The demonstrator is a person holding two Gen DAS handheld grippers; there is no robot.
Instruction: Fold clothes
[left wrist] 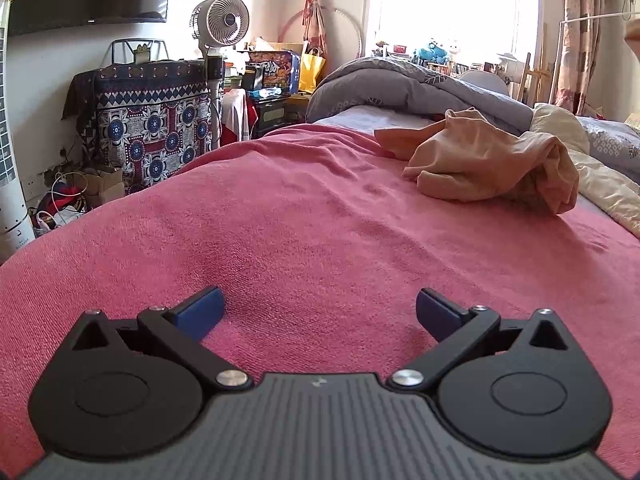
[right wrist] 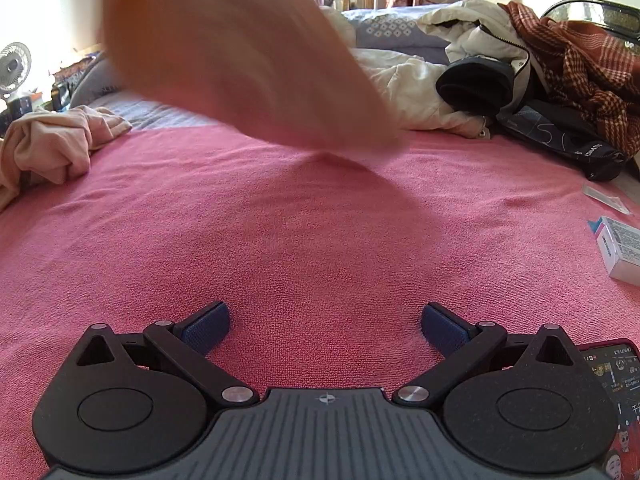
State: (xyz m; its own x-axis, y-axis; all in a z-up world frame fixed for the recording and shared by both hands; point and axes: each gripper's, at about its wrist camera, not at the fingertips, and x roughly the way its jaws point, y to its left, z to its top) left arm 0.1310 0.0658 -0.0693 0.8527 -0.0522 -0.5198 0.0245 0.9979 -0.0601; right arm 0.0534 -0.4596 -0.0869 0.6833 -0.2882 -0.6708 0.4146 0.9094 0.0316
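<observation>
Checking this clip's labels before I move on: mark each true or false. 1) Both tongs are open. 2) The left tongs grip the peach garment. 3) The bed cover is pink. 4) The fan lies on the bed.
1) True: the left tongs and right tongs are open and empty.
2) False: the peach garment lies crumpled on the bed, apart from them.
3) True: the bed cover is pink.
4) False: the fan stands beside the bed.
</observation>
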